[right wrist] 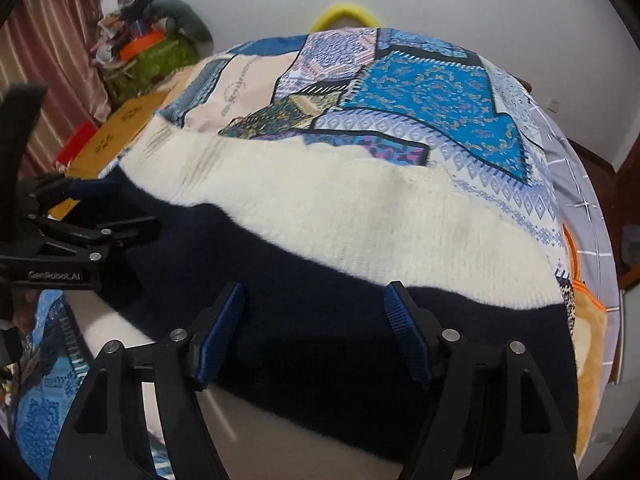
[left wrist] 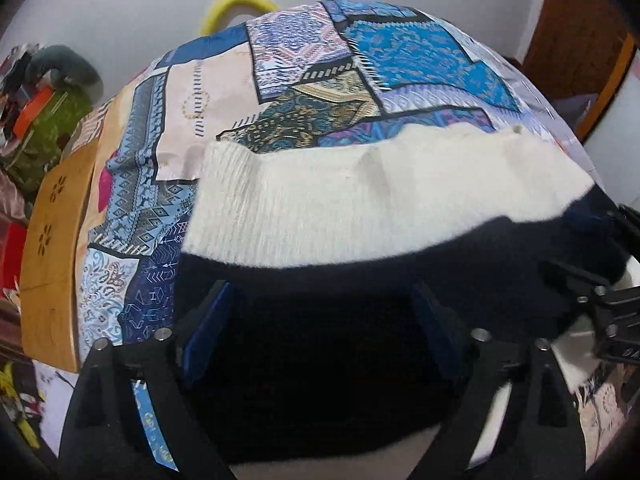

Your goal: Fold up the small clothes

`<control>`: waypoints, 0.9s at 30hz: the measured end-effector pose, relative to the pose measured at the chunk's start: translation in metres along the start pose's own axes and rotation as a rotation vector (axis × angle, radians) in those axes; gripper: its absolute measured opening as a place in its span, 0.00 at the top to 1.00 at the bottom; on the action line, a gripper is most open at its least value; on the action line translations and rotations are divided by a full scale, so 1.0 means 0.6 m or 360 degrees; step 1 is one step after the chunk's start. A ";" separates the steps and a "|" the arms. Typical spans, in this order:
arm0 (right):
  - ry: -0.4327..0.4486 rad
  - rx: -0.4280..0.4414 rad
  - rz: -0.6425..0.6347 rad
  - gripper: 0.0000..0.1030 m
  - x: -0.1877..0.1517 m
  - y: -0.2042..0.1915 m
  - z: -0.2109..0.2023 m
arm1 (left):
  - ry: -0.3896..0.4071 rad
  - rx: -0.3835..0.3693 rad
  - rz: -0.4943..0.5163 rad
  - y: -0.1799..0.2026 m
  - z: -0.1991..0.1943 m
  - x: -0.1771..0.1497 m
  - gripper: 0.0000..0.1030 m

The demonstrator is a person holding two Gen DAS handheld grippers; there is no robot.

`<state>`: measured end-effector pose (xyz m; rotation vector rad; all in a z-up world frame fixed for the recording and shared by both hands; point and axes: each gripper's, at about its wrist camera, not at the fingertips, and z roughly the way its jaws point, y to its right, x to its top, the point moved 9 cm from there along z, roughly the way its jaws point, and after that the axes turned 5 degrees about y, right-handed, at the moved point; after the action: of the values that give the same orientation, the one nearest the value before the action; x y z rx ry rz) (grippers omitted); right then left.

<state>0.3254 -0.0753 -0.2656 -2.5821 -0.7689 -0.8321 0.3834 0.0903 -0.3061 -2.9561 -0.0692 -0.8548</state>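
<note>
- My left gripper (left wrist: 320,328) points down at the dark navy band of a small knitted garment (left wrist: 360,208), and its two blue pads (left wrist: 208,332) stand wide apart with nothing pressed between them; it is released.
- My right gripper (right wrist: 316,332) hangs over the same dark band, closer to the right edge of the bedspread (right wrist: 420,92). Its jaws are also parted, and the pads do not pinch the cloth.
- The garment is cream-white on the far part and dark navy on the near part. It lies flat on the patchwork bedspread, across the near side, and another white layer shows under the dark band at the near edge.
- In the right wrist view, the left gripper shows at the left end of the garment.
- Beyond the left edge of the bedspread there is a wooden board (left wrist: 52,240) with small cut-out flowers.
- Past the far edge a yellow ring (right wrist: 344,14) stands against the white wall.
</note>
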 end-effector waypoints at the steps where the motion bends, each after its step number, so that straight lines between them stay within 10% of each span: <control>1: 0.0008 -0.0012 0.0016 0.33 -0.001 0.008 -0.003 | 0.0012 0.0000 -0.0029 -0.009 0.002 0.001 0.07; 27: -0.0001 -0.0343 0.0342 0.30 -0.089 0.184 -0.120 | 0.0083 0.0293 -0.0282 -0.171 -0.072 -0.052 0.07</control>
<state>0.3212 -0.2170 -0.2566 -2.7894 -0.4097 -0.8889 0.3276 0.1889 -0.2812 -2.7846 -0.3905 -0.8916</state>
